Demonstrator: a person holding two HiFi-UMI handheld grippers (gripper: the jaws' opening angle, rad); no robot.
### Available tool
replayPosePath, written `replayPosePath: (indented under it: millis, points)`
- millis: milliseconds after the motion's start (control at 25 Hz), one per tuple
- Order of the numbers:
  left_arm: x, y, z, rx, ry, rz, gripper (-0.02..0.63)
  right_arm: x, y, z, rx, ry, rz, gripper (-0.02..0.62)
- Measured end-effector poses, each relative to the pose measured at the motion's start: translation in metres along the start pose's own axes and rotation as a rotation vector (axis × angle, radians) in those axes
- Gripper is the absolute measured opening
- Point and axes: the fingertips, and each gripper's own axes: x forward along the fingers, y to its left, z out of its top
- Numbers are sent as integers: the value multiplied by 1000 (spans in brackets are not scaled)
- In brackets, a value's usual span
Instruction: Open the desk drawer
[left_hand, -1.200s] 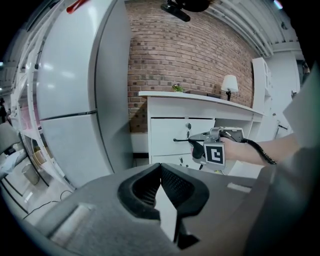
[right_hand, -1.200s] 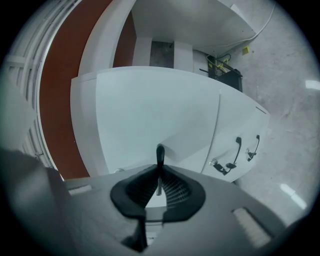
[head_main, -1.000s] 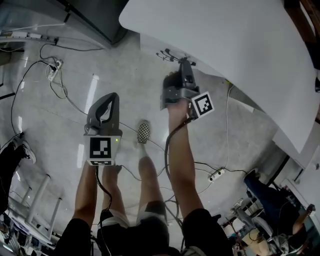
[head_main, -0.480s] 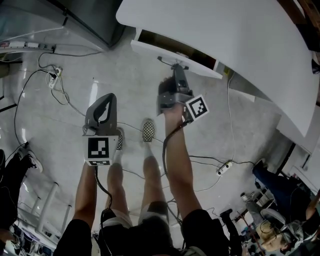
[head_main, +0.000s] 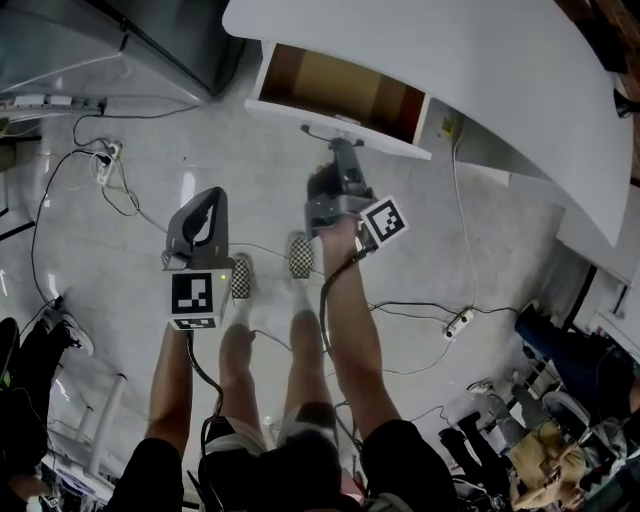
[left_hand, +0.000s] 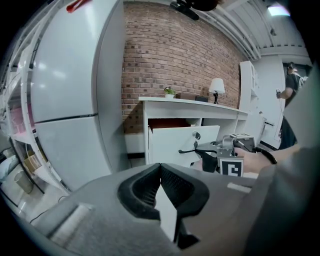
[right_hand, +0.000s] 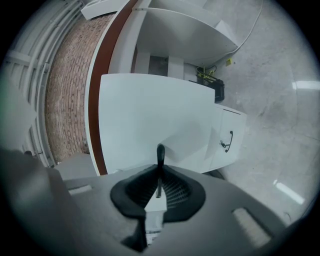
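**A:** What is closest to us?

**B:** Our two bare legs and our black-and-white checkered shoes (head_main: 299, 256) on the shiny grey floor (head_main: 110, 260). Thin black cables (head_main: 60, 160) lie on it.

**A:** What is our grey left hand-held gripper (head_main: 208, 200) doing?

**B:** Its jaws are pressed together with nothing in them. We hold it over the floor, well apart from the desk.

**A:** And our grey right hand-held gripper (head_main: 344, 150)?

**B:** Its jaws pinch the thin black handle (right_hand: 160, 152) of the white desk drawer (head_main: 280, 112).

**A:** Where is the drawer?

**B:** It sticks out from under the wide white desk top (head_main: 450, 60). We can look down into its brown inside.

**A:** What do we see farther away?

**B:** In the left gripper view a tall white cabinet with a rounded front (left_hand: 70, 100) stands left of the desk. A small lamp with a white shade (left_hand: 216, 86) sits on the desk. Behind it all is a red-brown brick wall (left_hand: 170, 55).
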Motion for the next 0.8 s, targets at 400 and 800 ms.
replayPosePath:
  millis: [400,800]
  points:
    - [-21,-8,-9,-12,21,-25,11,-37,-9,-14,19,-12,-34,25]
    - [-45,-6,-29,-16,27,-33,11,-74,-22,-37,31,-18,-57,25]
